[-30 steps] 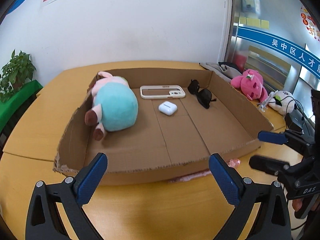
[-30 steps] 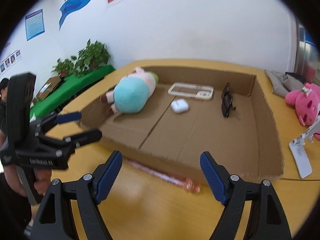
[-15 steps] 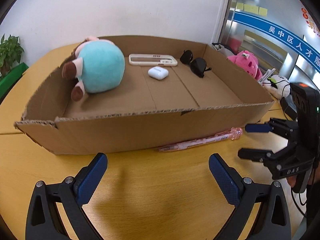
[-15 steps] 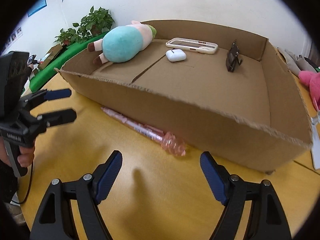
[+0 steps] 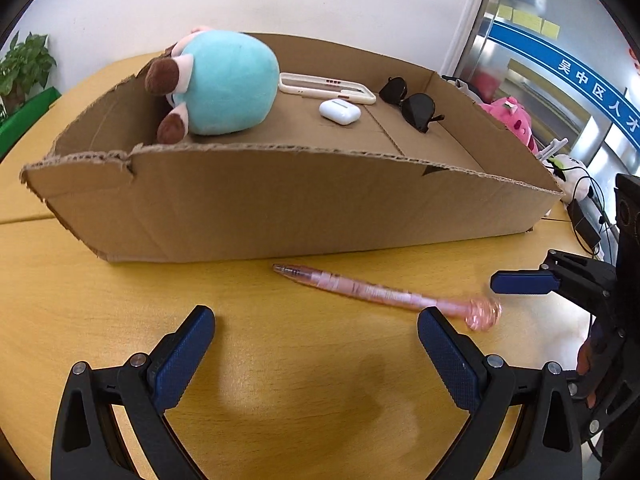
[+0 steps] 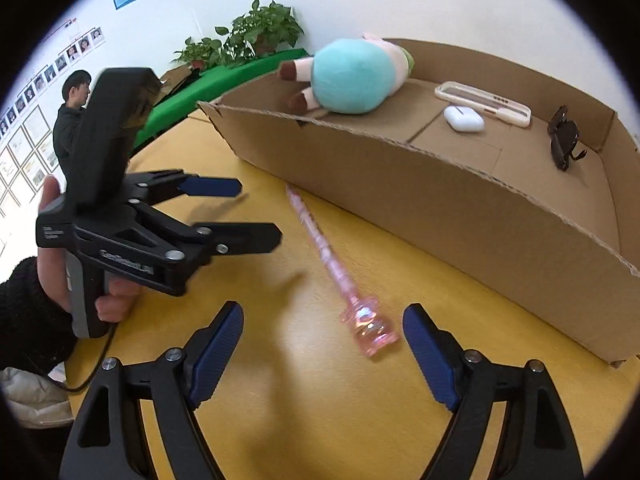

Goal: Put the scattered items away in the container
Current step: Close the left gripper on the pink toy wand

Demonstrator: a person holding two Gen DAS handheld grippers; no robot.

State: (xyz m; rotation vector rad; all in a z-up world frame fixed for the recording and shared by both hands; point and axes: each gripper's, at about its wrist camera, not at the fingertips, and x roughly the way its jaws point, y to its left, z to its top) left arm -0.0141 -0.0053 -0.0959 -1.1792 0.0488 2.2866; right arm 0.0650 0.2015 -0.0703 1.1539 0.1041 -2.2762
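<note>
A pink transparent pen (image 5: 384, 292) (image 6: 332, 264) lies on the yellow table in front of the cardboard box (image 5: 280, 200) (image 6: 460, 208). My left gripper (image 5: 316, 320) (image 6: 256, 212) is open and hovers low just short of the pen. My right gripper (image 6: 324, 316) has its jaws opening, and the pen's crystal end lies between its fingers, untouched. One of its blue fingers (image 5: 524, 282) shows at the right of the left wrist view. Inside the box lie a teal plush (image 5: 228, 84), a phone case (image 5: 326, 88), a white earbud case (image 5: 339, 112) and sunglasses (image 5: 412, 106).
A pink plush (image 5: 510, 118), a white toy (image 5: 568, 168) and cables lie on the table past the box's right end. Potted plants (image 6: 260, 32) on a green surface stand behind the box. A person (image 6: 72, 120) stands far left by the wall.
Both grippers have sunk towards the table and now sit low before the box's front wall. The pen has come closer, between the right gripper's fingers.
</note>
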